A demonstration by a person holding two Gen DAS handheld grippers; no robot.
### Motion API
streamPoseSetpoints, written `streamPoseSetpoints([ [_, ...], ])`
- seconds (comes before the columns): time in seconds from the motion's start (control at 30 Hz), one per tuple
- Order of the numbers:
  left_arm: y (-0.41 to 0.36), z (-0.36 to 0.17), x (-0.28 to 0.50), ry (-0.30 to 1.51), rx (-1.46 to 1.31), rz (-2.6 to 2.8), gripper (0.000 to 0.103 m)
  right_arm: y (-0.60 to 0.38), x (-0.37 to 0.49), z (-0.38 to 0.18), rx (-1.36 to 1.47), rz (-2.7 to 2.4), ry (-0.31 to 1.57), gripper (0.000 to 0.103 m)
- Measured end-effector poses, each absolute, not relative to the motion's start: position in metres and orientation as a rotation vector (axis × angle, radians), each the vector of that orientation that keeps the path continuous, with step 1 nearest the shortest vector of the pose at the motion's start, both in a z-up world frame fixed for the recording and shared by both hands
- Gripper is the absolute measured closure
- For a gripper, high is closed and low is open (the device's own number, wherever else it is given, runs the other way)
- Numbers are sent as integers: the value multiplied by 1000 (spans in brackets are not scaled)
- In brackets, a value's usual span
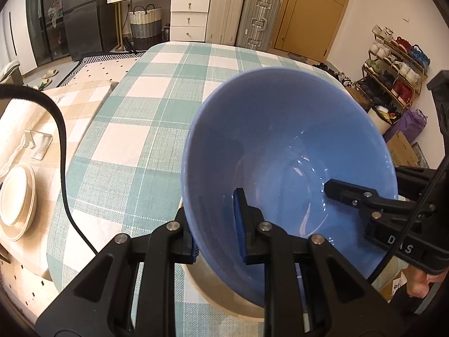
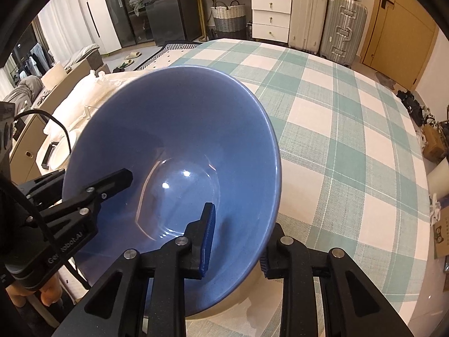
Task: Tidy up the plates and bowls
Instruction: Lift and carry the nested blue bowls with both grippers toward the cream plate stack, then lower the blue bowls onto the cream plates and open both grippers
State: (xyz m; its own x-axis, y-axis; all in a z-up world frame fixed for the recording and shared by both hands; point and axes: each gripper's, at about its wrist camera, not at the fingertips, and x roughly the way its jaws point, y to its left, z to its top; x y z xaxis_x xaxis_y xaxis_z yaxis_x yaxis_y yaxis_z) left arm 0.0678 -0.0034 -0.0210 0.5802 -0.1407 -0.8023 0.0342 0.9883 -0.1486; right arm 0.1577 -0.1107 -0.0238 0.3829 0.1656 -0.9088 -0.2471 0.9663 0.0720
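A large blue bowl point(image 1: 280, 146) fills both views, over a green-and-white checked table point(image 1: 157, 95). My left gripper point(image 1: 217, 227) is shut on the bowl's rim, one pad inside and one outside. My right gripper point(image 2: 235, 241) is shut on the opposite rim of the bowl point(image 2: 174, 140) the same way. Each gripper shows in the other's view: the right one point(image 1: 373, 205) and the left one point(image 2: 81, 193). A beige dish point(image 1: 224, 297) sits under the bowl. A stack of cream plates point(image 1: 16, 199) lies at the far left.
A small metal rack point(image 1: 39, 143) stands on a beige checked cloth left of the table. A black cable point(image 1: 61, 151) hangs across the left side. Suitcases, drawers and a shoe rack stand beyond the table.
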Motion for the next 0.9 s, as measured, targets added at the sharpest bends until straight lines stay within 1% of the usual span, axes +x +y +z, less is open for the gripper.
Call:
streamPoseSetpoints([
  [0.27,-5,-21,66,971,-97,-110,86,-109,152,-26,-85,280,1188,76],
  [0.47,-5,-24,67,967,-108,-111,84,-107,153,-28,-96,266,1184,76],
  [0.6,-3,-28,70,956,-111,-113,84,-108,151,-25,-94,269,1150,76],
  [0.7,-2,-27,71,956,-124,-118,84,-107,151,-23,-94,273,1133,73],
  [0.73,-2,-27,71,947,-123,-117,82,-108,151,-21,-93,273,1127,70],
  [0.77,-2,-26,69,938,-121,-110,77,-108,151,-19,-90,270,1115,68],
  [0.8,-2,-24,69,925,-118,-102,75,-109,151,-16,-87,263,1099,59],
  [0.83,-3,-23,69,916,-109,-92,69,-111,150,-14,-83,257,1082,52],
  [0.87,-3,-22,68,913,-103,-87,65,-111,150,-12,-85,256,1074,52],
  [0.9,-3,-21,69,910,-99,-88,64,-112,150,-11,-90,257,1067,52],
])
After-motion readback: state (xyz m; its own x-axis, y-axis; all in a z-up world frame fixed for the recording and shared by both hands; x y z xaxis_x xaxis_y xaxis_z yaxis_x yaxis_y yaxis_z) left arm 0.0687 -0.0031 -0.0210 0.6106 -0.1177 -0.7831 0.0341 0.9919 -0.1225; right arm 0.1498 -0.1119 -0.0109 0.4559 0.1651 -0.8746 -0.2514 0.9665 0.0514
